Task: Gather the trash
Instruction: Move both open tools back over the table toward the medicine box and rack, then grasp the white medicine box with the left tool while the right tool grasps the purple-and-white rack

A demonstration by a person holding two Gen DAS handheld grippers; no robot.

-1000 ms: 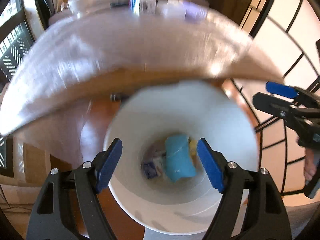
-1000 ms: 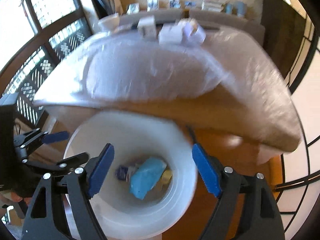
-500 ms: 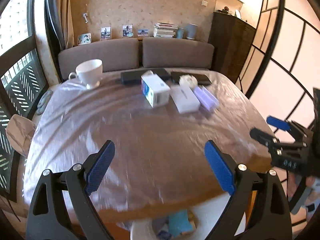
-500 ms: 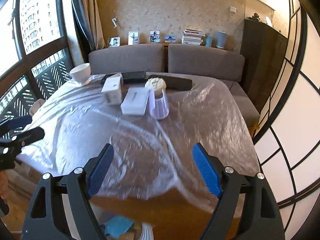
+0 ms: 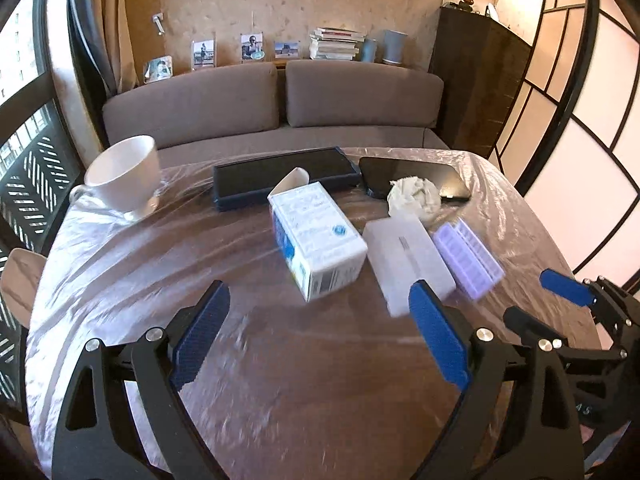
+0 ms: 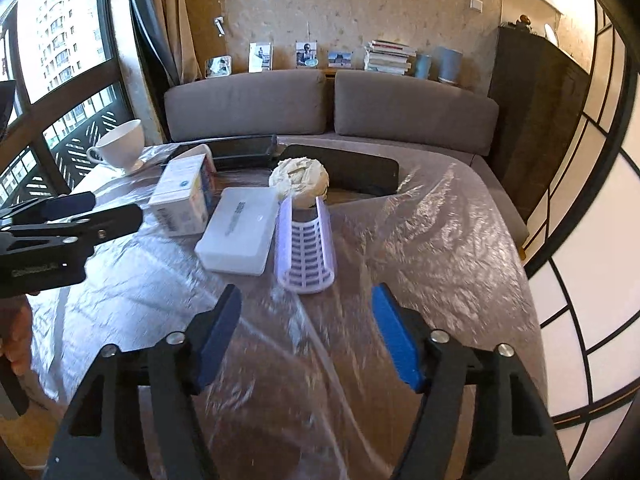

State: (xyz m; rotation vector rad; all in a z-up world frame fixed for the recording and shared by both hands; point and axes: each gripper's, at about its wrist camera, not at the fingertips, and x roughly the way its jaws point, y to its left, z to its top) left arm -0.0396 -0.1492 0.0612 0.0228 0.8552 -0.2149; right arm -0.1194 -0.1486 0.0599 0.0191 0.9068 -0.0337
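Both grippers, left gripper (image 5: 320,332) and right gripper (image 6: 306,334), are now raised above the surface (image 6: 440,240), jaws open and empty; the bin is no longer seen, the carton (image 5: 316,236) is faced.

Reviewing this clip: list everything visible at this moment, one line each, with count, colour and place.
Table: one, brown under clear plastic sheet, centre.
Carton: one, white and blue, lying mid-table.
Flat box: one, white, right of the carton.
Ridged tray: one, lilac, right of the flat box.
Crumpled tissue: one, off-white, partly on the right dark tablet.
Tablets: two, dark, far side of table.
Cup: one, white, far left.
Sofa: one, grey-brown, behind the table.
Books: one stack, on the ledge.
Left claw: black with blue pads, open, empty.
Right claw: same, open, empty.
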